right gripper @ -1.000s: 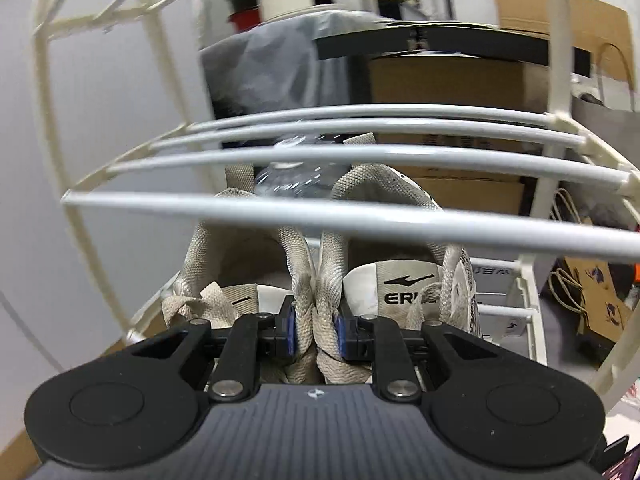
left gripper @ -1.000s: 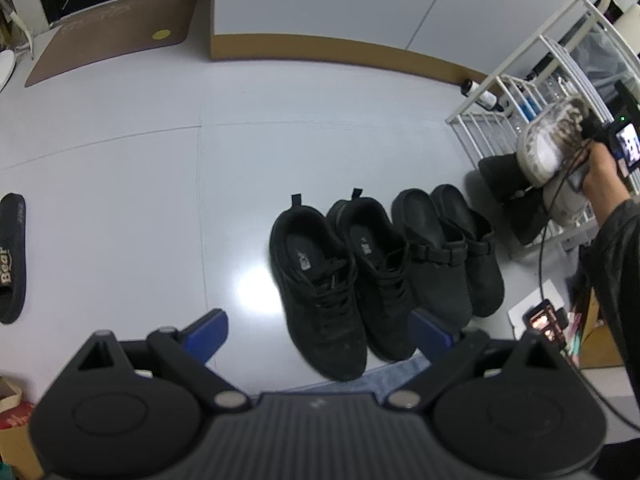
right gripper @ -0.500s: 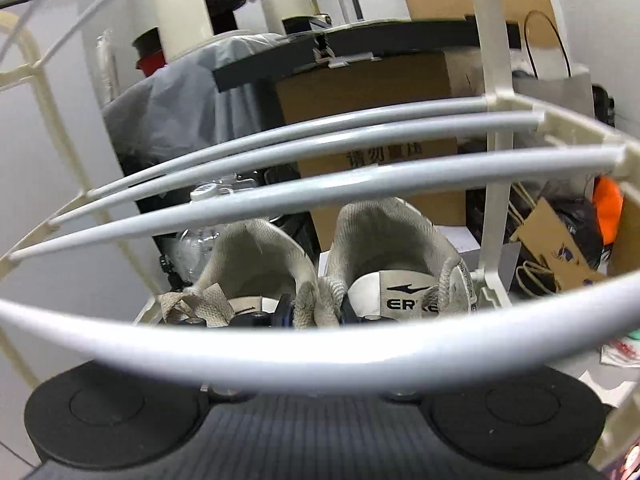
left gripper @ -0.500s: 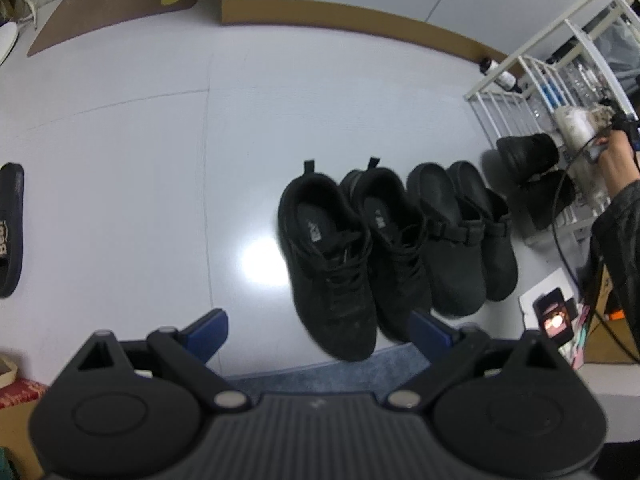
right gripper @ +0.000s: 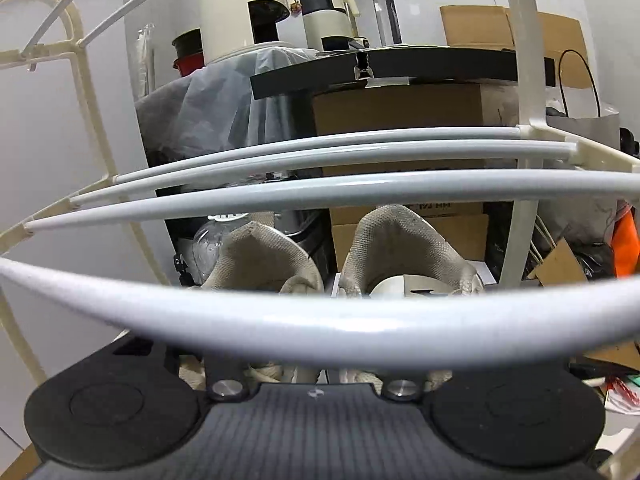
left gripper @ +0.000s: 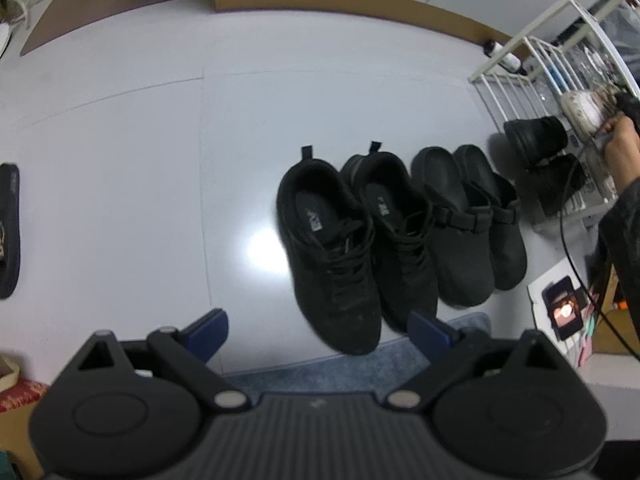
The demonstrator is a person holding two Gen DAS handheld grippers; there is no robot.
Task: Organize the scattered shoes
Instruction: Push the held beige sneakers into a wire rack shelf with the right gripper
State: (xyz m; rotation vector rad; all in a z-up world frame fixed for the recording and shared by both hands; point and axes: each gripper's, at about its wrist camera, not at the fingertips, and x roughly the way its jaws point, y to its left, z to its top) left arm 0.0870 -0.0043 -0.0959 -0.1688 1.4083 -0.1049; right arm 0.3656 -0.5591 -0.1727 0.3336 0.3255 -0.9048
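Shoes are partly tidied: a pale pair (right gripper: 340, 256) sits on the white rack (right gripper: 320, 196), centre frame, the right gripper (right gripper: 316, 376) just opening, its jaws hidden behind a bar. Black sneakers (left gripper: 352, 240) and clogs (left gripper: 468, 220) wait mid-floor, a slipper (left gripper: 8, 228) far left; the left gripper (left gripper: 316, 332) hangs wide and empty.

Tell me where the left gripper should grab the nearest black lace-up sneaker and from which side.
Probably best to grip the black sneaker across its heel collar, coming straight down from above. It stands upright on the floor with its opening facing up, and the rim there is narrow. The inner finger must slip into the tight gap beside its twin. The left gripper is open.

Left wrist looks down at floor (left gripper: 140, 128); right wrist close inside rack (right gripper: 320, 196)
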